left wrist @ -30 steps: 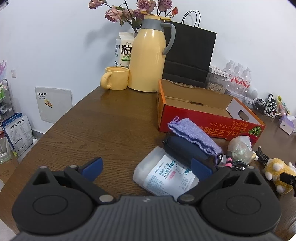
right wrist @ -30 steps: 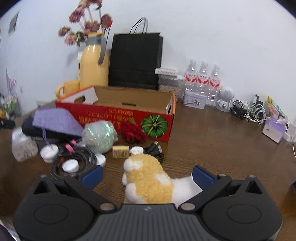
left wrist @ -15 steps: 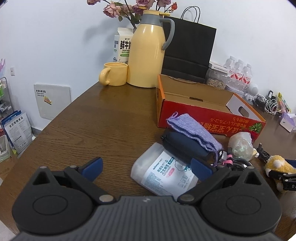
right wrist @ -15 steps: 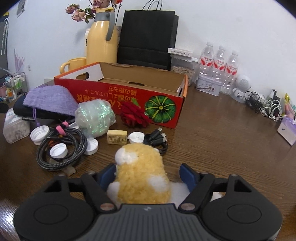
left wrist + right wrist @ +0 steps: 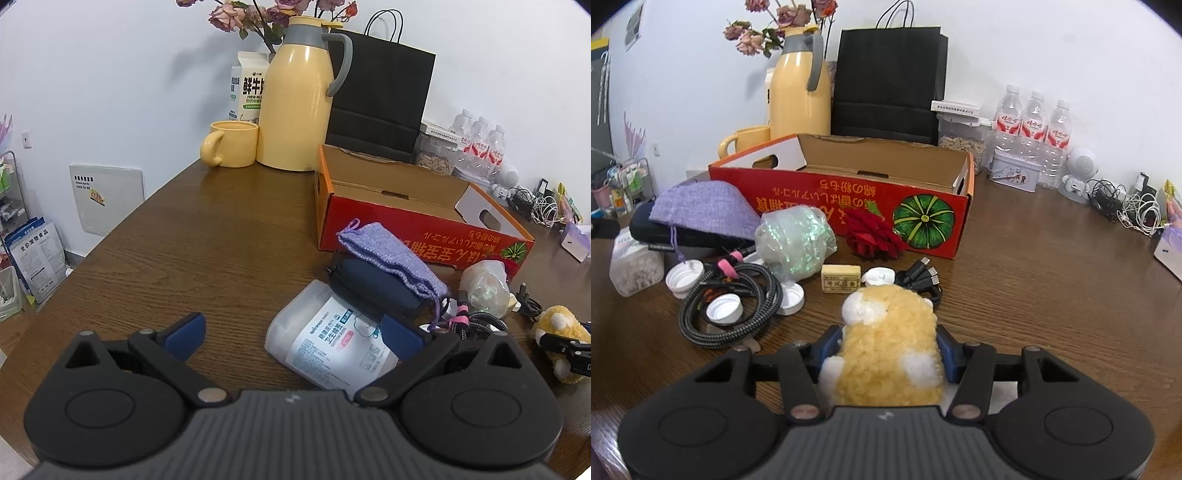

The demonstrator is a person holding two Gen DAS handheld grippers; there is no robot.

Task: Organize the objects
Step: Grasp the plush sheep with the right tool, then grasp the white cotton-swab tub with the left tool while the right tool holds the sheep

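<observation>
Plush toy (image 5: 886,347), yellow and white, sits on the tabletop (image 5: 1052,280) between the blue pads of the right claw (image 5: 888,349). We see both pads touching its fur, jaws have just been closing, so we mark it clamped on the toy. In the left view the same toy (image 5: 557,325) shows at far right with the black claw parts on it.

Just ahead of the toy: a white cap (image 5: 878,276), a black cable bundle (image 5: 921,275), a small yellow block (image 5: 840,278). Left of those a braided cable coil (image 5: 731,306) with more caps, and a shiny wrapped ball (image 5: 796,242). A red fabric flower (image 5: 873,238) lies against the red box (image 5: 849,206), which stands open behind the clutter.

Left claw (image 5: 291,332) is apart, nothing between the pads; its right pad overlaps a swab tub (image 5: 325,332) in view, contact we cannot tell. Beside the tub a dark pouch (image 5: 373,284) with a purple bag (image 5: 391,258) on top.

Further back: yellow jug (image 5: 295,107), mug (image 5: 232,147), black paper bag (image 5: 384,96), water bottles (image 5: 1032,125).
</observation>
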